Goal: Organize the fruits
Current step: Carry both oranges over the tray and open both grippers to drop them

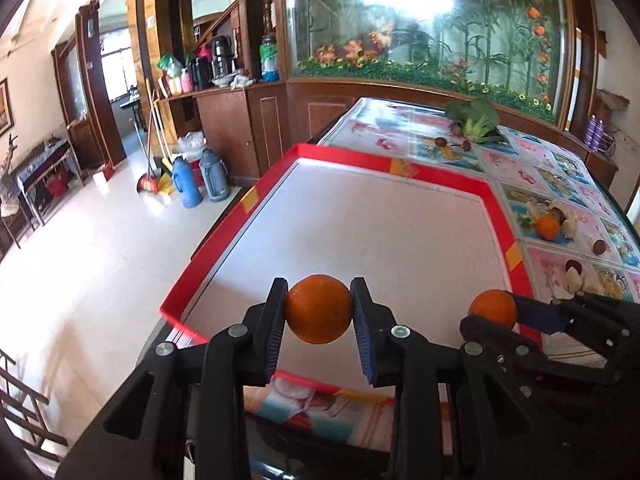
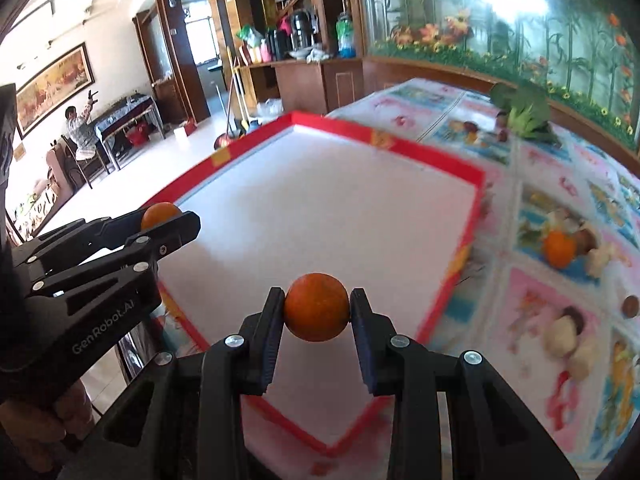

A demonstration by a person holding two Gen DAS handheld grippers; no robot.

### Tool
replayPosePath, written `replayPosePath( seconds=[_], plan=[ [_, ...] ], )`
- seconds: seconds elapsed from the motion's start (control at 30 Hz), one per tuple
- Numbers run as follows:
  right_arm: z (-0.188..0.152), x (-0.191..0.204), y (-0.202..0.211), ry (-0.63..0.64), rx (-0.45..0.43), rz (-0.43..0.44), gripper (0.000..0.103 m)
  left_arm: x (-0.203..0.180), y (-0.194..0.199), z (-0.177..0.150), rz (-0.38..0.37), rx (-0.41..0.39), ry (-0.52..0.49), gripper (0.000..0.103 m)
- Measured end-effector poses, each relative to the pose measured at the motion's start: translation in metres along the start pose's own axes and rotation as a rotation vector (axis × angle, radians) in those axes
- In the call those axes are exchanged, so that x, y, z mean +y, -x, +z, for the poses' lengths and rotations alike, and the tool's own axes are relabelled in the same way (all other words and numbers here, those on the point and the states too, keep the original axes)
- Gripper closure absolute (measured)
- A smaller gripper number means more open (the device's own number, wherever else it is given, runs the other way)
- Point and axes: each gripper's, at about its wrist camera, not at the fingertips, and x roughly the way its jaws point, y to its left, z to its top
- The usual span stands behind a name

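Note:
My left gripper (image 1: 319,308) is shut on an orange (image 1: 319,309) and holds it above the near part of a white mat with a red border (image 1: 360,220). My right gripper (image 2: 316,307) is shut on a second orange (image 2: 316,306) above the same mat (image 2: 320,208). Each gripper shows in the other's view: the right one with its orange (image 1: 493,307) at the mat's right edge, the left one with its orange (image 2: 161,215) at the mat's left edge. A third orange (image 1: 547,227) lies on the patterned tablecloth to the right, also in the right wrist view (image 2: 559,248).
Mushrooms (image 1: 574,274) and small brown fruits (image 1: 599,246) lie on the tablecloth (image 1: 560,168) right of the mat. A leafy green vegetable (image 1: 476,120) sits at the far end. Flasks (image 1: 200,180) and a broom stand on the floor to the left. A person (image 2: 78,128) sits far left.

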Motion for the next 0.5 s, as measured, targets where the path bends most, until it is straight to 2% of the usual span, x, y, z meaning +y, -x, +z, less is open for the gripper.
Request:
replayPosePath(
  seconds=[0.17, 0.27, 0.37, 0.43, 0.5],
  plan=[
    [-0.004, 0.013, -0.012, -0.01, 0.059, 0.011, 0.068, 0.011, -0.002, -0.005, 0.027, 0.011, -0.007, 0.069],
    [-0.006, 0.014, -0.011, -0.019, 0.062, -0.011, 0.068, 0.017, -0.005, -0.008, 0.025, 0.03, 0.008, 0.069],
    [-0.005, 0.015, -0.01, -0.039, 0.067, 0.003, 0.066, 0.018, -0.008, -0.011, 0.036, 0.042, -0.005, 0.066],
    [-0.005, 0.016, -0.008, -0.046, 0.065, -0.005, 0.059, 0.016, -0.006, -0.013, 0.056, 0.035, -0.023, 0.06],
    [-0.008, 0.017, -0.003, -0.062, 0.051, -0.004, 0.05, 0.015, -0.004, -0.012, 0.058, 0.028, -0.025, 0.046]
  ],
)
